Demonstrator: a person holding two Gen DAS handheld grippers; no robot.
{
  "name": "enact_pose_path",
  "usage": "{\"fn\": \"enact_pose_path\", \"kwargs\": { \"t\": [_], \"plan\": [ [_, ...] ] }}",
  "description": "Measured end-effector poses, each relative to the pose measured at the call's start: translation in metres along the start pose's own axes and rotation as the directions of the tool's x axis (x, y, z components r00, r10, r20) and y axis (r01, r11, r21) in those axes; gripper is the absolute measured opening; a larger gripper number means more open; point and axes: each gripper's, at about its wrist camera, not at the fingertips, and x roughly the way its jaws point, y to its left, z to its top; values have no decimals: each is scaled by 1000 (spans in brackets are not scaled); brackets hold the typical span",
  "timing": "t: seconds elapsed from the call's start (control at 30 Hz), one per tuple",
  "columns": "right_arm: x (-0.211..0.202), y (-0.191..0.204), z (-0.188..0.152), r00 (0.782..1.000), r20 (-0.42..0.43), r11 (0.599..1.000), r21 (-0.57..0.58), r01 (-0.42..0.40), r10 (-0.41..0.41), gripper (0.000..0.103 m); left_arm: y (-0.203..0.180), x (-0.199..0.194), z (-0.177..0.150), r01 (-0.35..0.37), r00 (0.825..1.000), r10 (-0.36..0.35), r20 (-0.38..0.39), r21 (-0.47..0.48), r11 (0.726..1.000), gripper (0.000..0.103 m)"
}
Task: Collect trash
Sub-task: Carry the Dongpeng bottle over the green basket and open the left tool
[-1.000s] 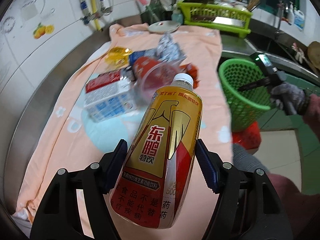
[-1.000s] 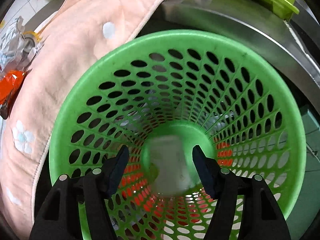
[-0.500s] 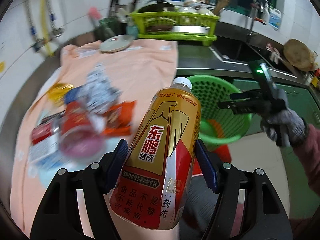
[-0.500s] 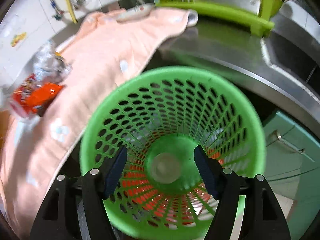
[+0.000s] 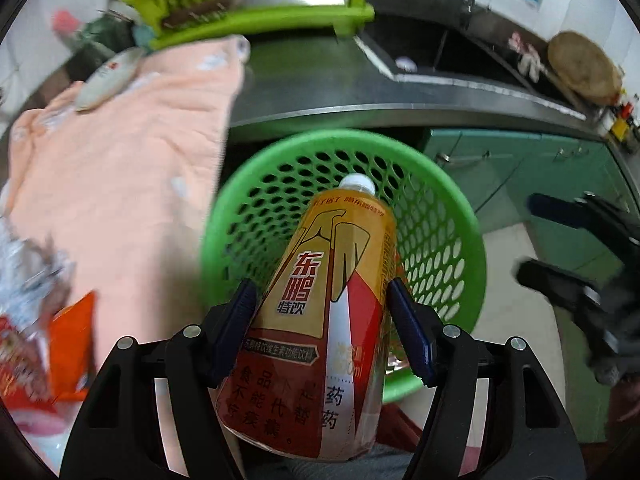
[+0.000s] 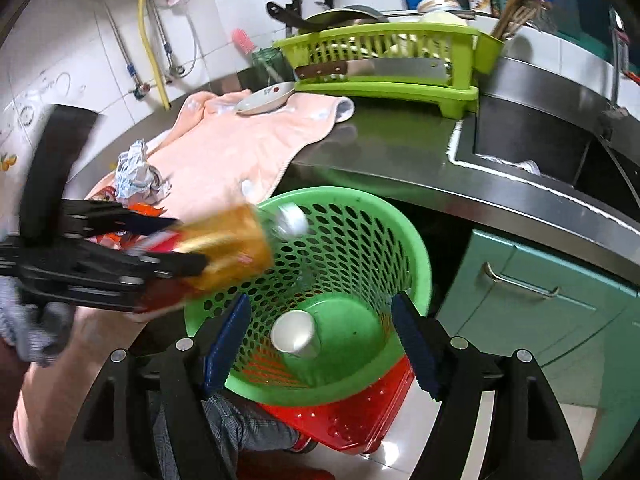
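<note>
The left gripper (image 5: 322, 322) pinches the bottle (image 5: 320, 320) at mid-body, cap aimed into the green basket (image 5: 460, 216) below the counter edge. The bottle is probably light, rigid and slick-labelled; a mid-body hold suits it. The right gripper (image 6: 322, 340) hangs spread, empty, above the basket

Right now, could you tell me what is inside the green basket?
A white cup lies on the bottom of the green basket. The bottle in the left tool hides part of the inside in that view.
</note>
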Motion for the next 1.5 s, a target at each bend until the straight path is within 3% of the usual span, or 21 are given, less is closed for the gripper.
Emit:
{"fn": "enact_pose_path", "kwargs": {
  "t": [0.2,0.23,0.3,0.5,0.7,0.93,0.97,1.2,1.5],
  "plan": [
    [0,-16,-8,1000,12,999,45,-23,23,70,-18,64,19,-8,990,13,-141,35,999,55],
    [2,-18,-9,1000,9,998,53,-26,26,70,-20,75,20,-4,985,9,-170,33,999,40],
    [7,-22,-13,999,0,997,68,-37,37,70,-20,96,19,-6,973,11,-229,24,1000,34],
    [17,-30,-21,999,-21,995,92,-44,46,70,-22,132,7,-29,946,40,-322,38,999,30],
    [22,-33,-23,998,-28,993,106,-47,50,70,-28,145,3,26,936,-18,-352,18,1000,30],
    [27,-31,-25,998,-36,992,110,-54,59,70,-39,164,4,43,937,-34,-348,19,999,33],
    [27,-29,-26,998,-38,993,108,-53,57,70,-40,164,4,47,936,-39,-349,15,999,38],
    [26,-28,-24,998,-32,992,119,-50,55,70,-25,133,13,69,952,-77,-296,-39,997,53],
    [16,-23,-21,1000,-17,993,112,-24,26,73,-7,96,11,74,970,-89,-226,-75,994,53]
  ]
}}
